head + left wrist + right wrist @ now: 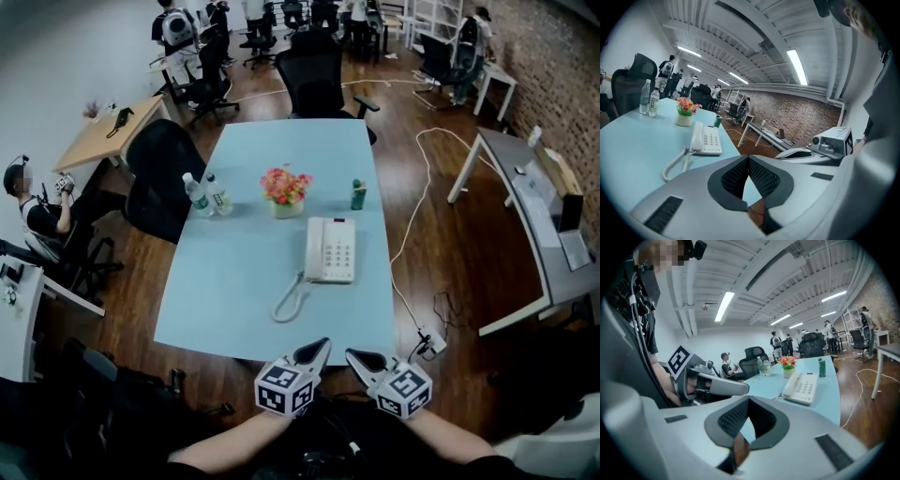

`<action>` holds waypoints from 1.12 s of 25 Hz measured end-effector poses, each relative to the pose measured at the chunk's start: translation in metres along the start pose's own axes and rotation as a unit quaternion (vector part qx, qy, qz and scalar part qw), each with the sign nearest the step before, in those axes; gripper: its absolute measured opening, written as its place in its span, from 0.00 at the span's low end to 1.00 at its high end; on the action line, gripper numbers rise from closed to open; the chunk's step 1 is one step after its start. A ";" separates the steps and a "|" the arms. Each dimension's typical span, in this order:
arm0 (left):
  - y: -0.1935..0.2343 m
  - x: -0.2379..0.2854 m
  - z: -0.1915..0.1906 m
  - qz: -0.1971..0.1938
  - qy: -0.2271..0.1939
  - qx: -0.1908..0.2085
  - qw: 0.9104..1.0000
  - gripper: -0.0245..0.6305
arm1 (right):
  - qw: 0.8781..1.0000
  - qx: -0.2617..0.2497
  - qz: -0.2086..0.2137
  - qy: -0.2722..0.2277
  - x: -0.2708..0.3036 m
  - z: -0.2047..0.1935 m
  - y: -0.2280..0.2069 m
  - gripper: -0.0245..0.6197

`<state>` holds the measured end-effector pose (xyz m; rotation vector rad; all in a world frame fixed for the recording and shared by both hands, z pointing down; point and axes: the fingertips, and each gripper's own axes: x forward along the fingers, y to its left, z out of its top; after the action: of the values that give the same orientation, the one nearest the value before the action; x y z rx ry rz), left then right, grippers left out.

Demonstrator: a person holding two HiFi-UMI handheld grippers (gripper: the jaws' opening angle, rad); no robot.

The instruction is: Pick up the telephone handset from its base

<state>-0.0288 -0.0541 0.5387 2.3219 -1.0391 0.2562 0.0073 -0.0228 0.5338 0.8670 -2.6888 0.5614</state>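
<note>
White handset [314,249] rests on its telephone base [337,226] on the light-blue desk [244,300], near potted flowers [287,190]; left tongs [322,346] and right tongs [354,355], both clenched on nothing, hover at the near edge, well apart from it; keypad [337,255] print too small to read

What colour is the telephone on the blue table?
The telephone is white, and so is its coiled cord. It shows best in the head view.
</note>
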 end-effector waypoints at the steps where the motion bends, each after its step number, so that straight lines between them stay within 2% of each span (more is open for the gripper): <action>1: 0.007 0.002 0.003 -0.005 0.004 0.002 1.000 0.04 | 1.000 0.001 -0.006 0.001 0.006 0.003 -0.001 0.06; 6: 0.049 0.016 0.013 -0.026 0.020 0.007 0.999 0.04 | 0.999 0.018 -0.047 -0.012 0.036 0.013 -0.015 0.06; 10: 0.083 0.028 0.029 -0.029 0.025 0.016 0.999 0.04 | 0.996 0.028 -0.078 -0.028 0.048 0.026 -0.030 0.06; 13: 0.107 0.033 0.045 -0.018 0.016 0.013 1.000 0.04 | 0.994 0.032 -0.097 -0.036 0.049 0.041 -0.041 0.06; 20: 0.165 0.067 0.098 0.039 -0.025 0.029 0.999 0.04 | 0.994 0.026 -0.101 -0.044 0.067 0.064 -0.068 0.06; 21: 0.171 0.073 0.102 0.049 -0.026 0.030 0.998 0.08 | 0.994 0.025 -0.097 -0.049 0.070 0.070 -0.073 0.06; 22: 0.176 0.080 0.104 0.060 -0.025 0.032 0.997 0.23 | 0.994 0.024 -0.093 -0.052 0.074 0.076 -0.079 0.06; 23: 0.182 0.086 0.106 0.070 -0.020 0.034 0.997 0.30 | 0.994 0.023 -0.088 -0.054 0.077 0.081 -0.086 0.06; 24: 0.187 0.093 0.107 0.081 -0.014 0.035 0.996 0.30 | 0.995 0.021 -0.084 -0.054 0.081 0.086 -0.094 0.06; 25: 0.192 0.101 0.108 0.091 -0.009 0.034 0.995 0.36 | 0.995 0.018 -0.080 -0.054 0.085 0.090 -0.103 0.06; 28: 0.211 0.127 0.109 0.120 0.012 0.029 0.992 0.44 | 0.996 0.012 -0.074 -0.055 0.099 0.106 -0.136 0.06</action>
<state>-0.1036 -0.3079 0.5896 2.2365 -1.3149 0.4113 -0.0019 -0.2203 0.5128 1.1237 -2.6909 0.5281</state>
